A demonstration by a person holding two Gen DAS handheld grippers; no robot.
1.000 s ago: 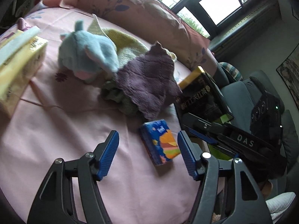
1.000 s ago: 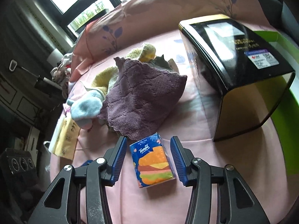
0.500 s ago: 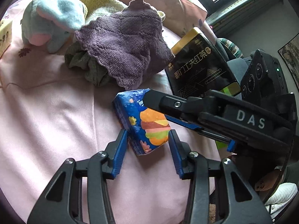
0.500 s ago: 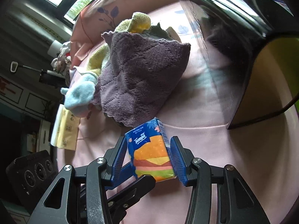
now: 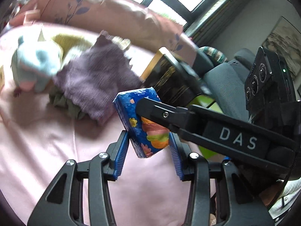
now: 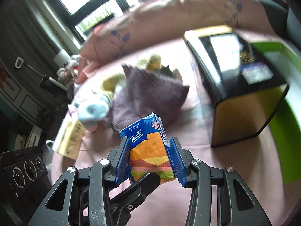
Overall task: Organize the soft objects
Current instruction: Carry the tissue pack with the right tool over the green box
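Lifted off the pink bed cover since a second ago: tissue pack (image 6: 150, 148), then lying flat, now upright in the air, pinched between the blue pads of the right gripper (image 6: 150, 162), jaws narrowly apart and closing on its sides, with the left gripper (image 5: 148, 146) also narrowed around the pack's lower end, pads at or just beside it, contact unclear. Behind, on the bed (image 5: 37, 141): purple knitted cloth (image 5: 97, 79), pale blue plush toy (image 5: 35, 64), yellow towel (image 5: 69, 41), dark green cloth (image 5: 65, 105). Right of these, black-and-gold box (image 6: 237, 82) beside a green box (image 6: 282, 131), long pink pillow (image 6: 169, 13), bright windows beyond.
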